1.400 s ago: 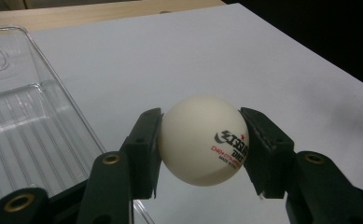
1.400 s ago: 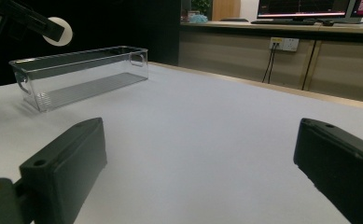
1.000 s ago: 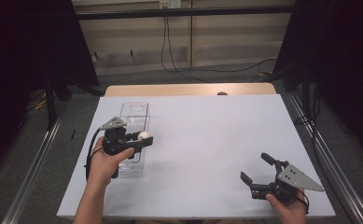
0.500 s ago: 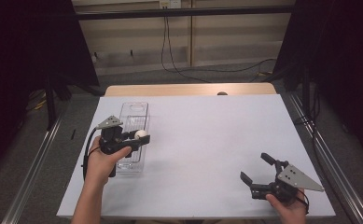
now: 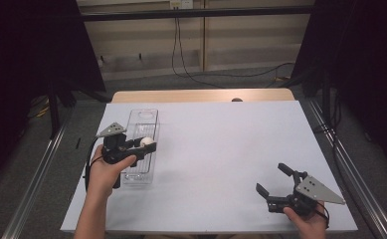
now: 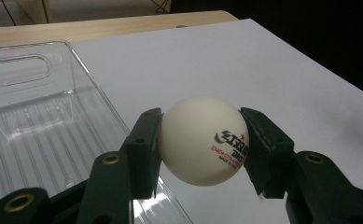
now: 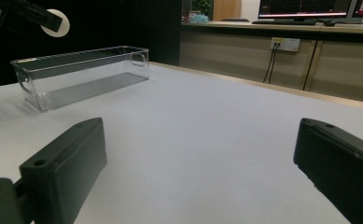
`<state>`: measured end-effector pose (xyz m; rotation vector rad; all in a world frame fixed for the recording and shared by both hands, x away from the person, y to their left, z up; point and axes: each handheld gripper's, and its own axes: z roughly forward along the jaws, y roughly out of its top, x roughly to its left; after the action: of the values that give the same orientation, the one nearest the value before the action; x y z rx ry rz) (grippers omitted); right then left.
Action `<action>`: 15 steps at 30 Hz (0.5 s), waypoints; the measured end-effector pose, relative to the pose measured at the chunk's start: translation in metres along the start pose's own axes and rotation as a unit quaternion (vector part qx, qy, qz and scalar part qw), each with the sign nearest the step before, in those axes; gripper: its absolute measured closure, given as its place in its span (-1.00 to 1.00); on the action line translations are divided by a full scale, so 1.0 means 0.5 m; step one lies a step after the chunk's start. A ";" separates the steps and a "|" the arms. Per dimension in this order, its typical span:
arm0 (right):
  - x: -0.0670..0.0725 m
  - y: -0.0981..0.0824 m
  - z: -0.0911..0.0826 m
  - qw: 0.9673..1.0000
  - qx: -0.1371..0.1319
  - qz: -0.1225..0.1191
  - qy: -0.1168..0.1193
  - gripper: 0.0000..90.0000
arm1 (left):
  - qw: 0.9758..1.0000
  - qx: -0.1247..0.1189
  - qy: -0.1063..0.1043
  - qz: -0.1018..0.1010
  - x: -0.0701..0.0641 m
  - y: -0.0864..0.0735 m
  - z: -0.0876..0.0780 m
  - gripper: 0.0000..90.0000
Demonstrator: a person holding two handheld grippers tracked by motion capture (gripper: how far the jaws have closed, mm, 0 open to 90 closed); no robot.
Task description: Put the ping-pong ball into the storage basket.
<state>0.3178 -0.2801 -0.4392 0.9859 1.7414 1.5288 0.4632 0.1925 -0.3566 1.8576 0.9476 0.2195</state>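
The left gripper [image 6: 202, 149] is squeezing a smooth, round white ping-pong ball [image 6: 202, 140] above the right edge of the clear plastic bin [image 5: 141, 124]. The right gripper [image 5: 275, 181] is sitting wide open, holding nothing, on the flat white table [image 5: 221, 144].

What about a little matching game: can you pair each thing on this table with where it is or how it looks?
Things:
1. ball
2. bin
3. left claw
4. right claw

States:
a. open, with nothing between its jaws
b. clear plastic, with nothing inside
c. white, with a printed logo, held in the air
d. shut on something, above the bin's edge

Pairs: 1-c, 2-b, 3-d, 4-a
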 end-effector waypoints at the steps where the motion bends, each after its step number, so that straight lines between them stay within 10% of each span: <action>1: 0.000 0.000 0.000 1.000 0.000 0.001 -0.001 -0.95 | 1.000 -0.002 0.001 -0.002 0.001 0.000 -0.002 0.14; 15: 0.000 0.000 -0.001 1.000 0.001 0.000 0.000 -0.95 | 1.000 -0.005 0.008 -0.002 0.008 0.000 -0.010 0.14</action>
<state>0.3174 -0.2802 -0.4390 0.9859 1.7434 1.5268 0.4633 0.1986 -0.3549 1.8460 0.9600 0.2370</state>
